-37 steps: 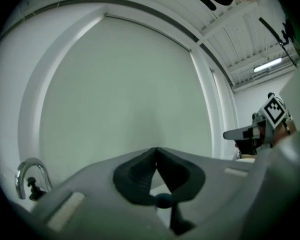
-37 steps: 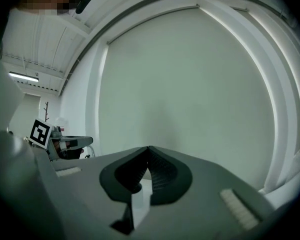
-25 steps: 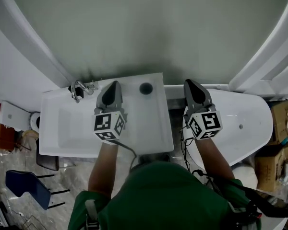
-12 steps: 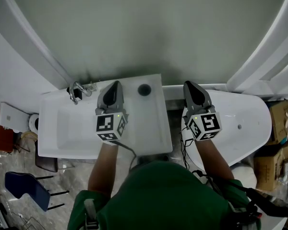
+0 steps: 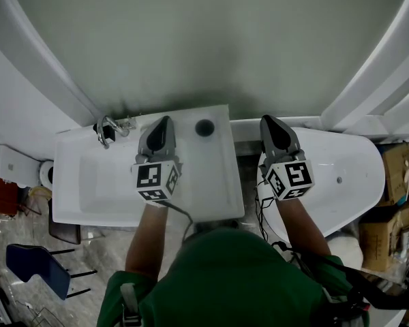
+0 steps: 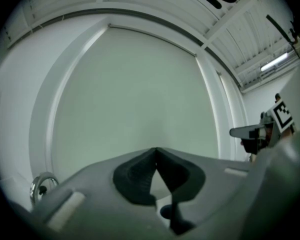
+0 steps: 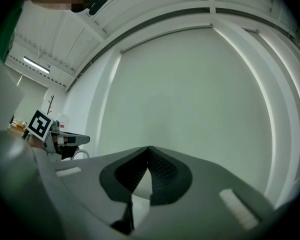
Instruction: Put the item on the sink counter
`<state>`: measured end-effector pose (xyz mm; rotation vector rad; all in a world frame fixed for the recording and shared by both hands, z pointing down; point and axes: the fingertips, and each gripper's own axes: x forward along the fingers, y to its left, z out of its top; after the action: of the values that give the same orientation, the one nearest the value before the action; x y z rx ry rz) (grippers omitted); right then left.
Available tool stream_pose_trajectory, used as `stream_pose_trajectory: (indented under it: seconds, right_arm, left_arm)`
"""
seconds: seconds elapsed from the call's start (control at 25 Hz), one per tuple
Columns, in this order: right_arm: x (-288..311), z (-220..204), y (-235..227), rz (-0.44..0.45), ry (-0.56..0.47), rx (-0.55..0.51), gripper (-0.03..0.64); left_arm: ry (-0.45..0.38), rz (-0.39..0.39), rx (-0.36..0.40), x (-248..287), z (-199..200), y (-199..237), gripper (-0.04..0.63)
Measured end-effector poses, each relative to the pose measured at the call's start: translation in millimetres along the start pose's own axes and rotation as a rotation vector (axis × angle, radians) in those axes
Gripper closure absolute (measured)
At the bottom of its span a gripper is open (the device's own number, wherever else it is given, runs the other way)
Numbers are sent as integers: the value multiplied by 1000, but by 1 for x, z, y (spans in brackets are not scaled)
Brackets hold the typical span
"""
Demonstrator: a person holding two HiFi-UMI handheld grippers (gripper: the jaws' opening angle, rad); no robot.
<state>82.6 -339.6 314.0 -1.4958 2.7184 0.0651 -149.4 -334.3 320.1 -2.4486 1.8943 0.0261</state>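
Observation:
A white sink counter point(image 5: 218, 182) with a shallow basin lies below me. A small dark round thing point(image 5: 204, 127) sits on its back right corner. My left gripper point(image 5: 163, 120) hovers over the counter just left of that dark thing, its jaws shut with nothing between them point(image 6: 156, 150). My right gripper point(image 5: 267, 120) hangs to the right of the counter, over the gap beside the white bathtub point(image 5: 347, 176). It is also shut and empty point(image 7: 148, 148). Both grippers point at the pale green wall.
A chrome faucet point(image 5: 109, 128) stands at the counter's back left. The bathtub fills the right side, with cardboard boxes point(image 5: 395, 203) beyond it. A blue chair point(image 5: 34, 268) and a white box point(image 5: 10, 163) stand on the floor at left.
Almost nothing: the head view has shifted slightly, so the sink sits a little higher in the picture. Both grippers keep their places and stay shut.

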Motion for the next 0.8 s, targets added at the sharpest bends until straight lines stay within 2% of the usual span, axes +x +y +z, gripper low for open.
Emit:
stream_pose_trajectory:
  seconds: [0.8]
  right_arm:
    - [11,-4,-2,2,11,4,618]
  left_arm:
    - [14,-19,5,11,-11,-1,597]
